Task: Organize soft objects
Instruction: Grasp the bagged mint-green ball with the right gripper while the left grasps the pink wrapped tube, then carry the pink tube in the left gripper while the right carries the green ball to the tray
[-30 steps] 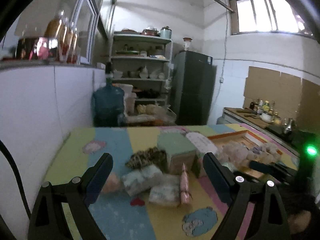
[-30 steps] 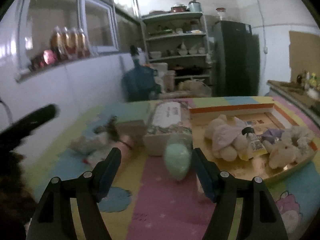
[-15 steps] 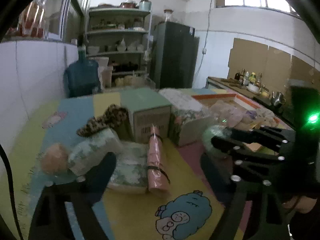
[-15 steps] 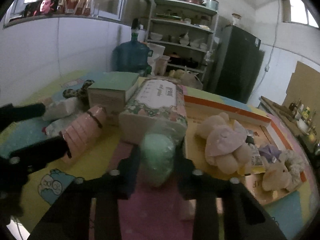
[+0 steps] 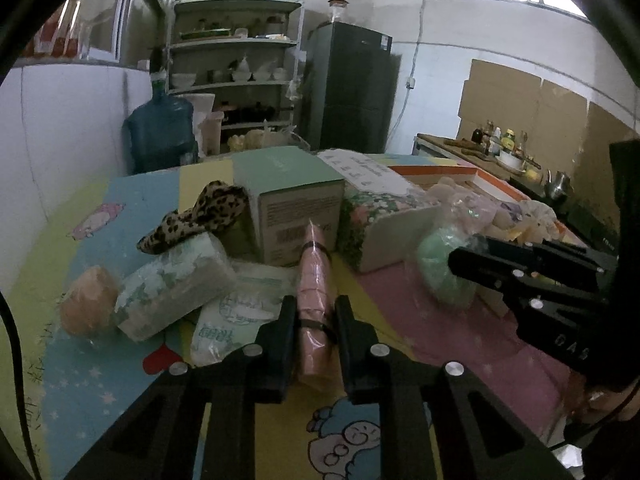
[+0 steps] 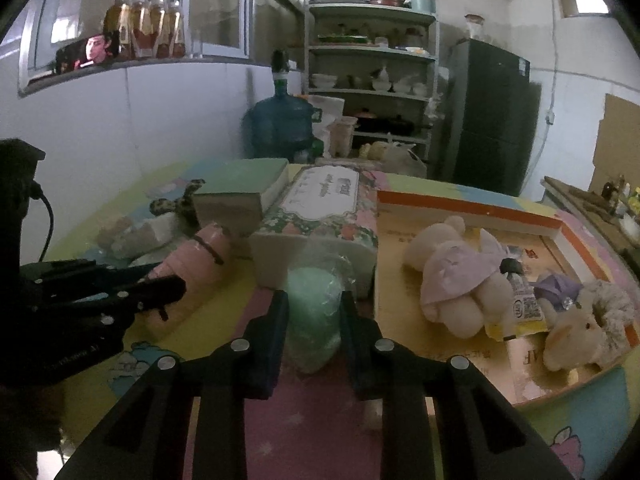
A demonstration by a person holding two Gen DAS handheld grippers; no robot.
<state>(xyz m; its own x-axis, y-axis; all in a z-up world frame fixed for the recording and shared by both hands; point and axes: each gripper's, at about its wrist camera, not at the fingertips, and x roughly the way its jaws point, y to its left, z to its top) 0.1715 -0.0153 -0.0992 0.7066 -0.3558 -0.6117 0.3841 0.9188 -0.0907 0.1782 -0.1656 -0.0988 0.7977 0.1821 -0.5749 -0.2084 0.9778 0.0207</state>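
A pink roll (image 5: 314,276) bound with black bands lies on the colourful mat, pointing away from me. My left gripper (image 5: 316,304) has a pad on each side of its near half, and the jaws are still closing on it. To the right lies a pale green soft bundle in a clear bag (image 6: 312,312). My right gripper (image 6: 314,298) squeezes that bundle from both sides, its jaws also still closing. In the right wrist view the left gripper (image 6: 160,288) shows at the left edge, on the pink roll (image 6: 200,260).
An orange-rimmed tray (image 6: 468,210) at the right holds a plush bunny (image 6: 452,276) and other soft toys. A floral tissue box (image 6: 320,208) and a green box (image 5: 288,184) stand behind the held things. At the left lie tissue packs (image 5: 176,280), a leopard scrunchie (image 5: 200,216) and a peach ball (image 5: 88,304).
Both grippers went from wide open to closed. The left one dropped down and forward onto the pink roll. The right one closed on the green bundle and barely moved.
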